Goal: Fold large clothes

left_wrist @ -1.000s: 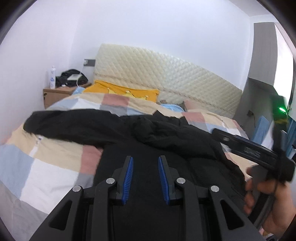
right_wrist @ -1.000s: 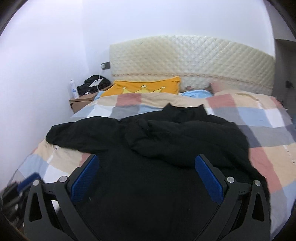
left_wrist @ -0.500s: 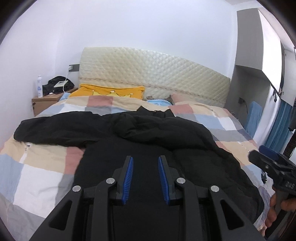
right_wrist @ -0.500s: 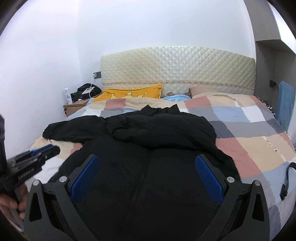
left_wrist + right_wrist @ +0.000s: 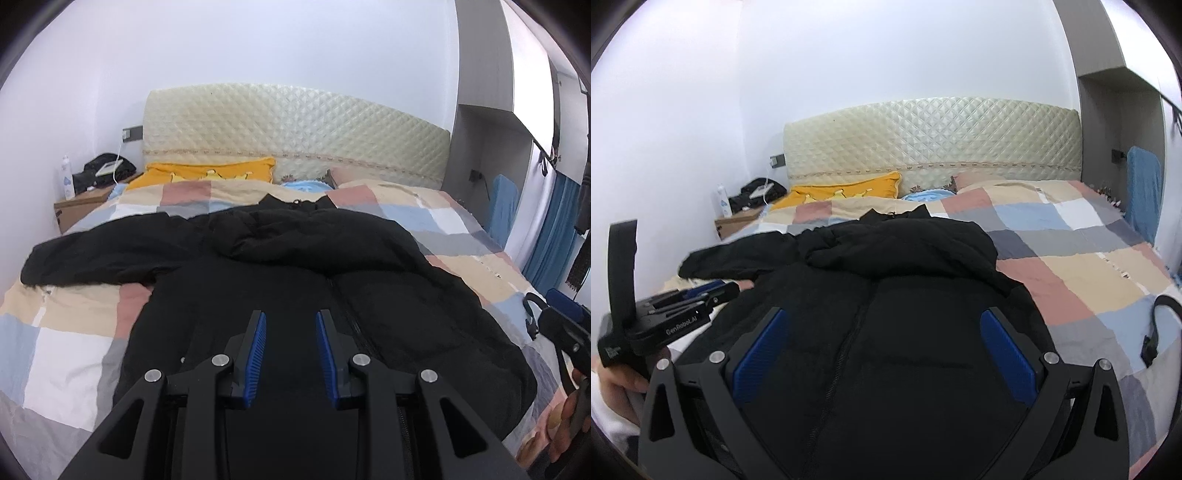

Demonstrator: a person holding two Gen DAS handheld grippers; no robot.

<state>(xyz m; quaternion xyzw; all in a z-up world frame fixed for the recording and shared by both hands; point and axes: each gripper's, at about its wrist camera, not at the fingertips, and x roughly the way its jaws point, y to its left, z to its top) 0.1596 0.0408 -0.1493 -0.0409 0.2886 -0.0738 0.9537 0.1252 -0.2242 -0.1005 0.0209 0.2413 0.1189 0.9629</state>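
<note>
The premises were a domestic bedroom. Ahead of the claws stood a bed covered by a pastel checked patchwork quilt (image 5: 74, 306), backed by a cream diamond-quilted padded headboard (image 5: 295, 136). A yellow cartoon-print pillow (image 5: 207, 173) lay against it. A brown wooden bedside cabinet (image 5: 79, 205) stood far left; blue curtains (image 5: 554, 236) hung right.

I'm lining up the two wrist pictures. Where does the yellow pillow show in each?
Left wrist view: the yellow pillow lies upper left of centre, below the headboard, beyond the black jacket.
Right wrist view: the yellow pillow sits left of centre, again under the headboard.
Shared landmark: the quilted headboard.
</note>
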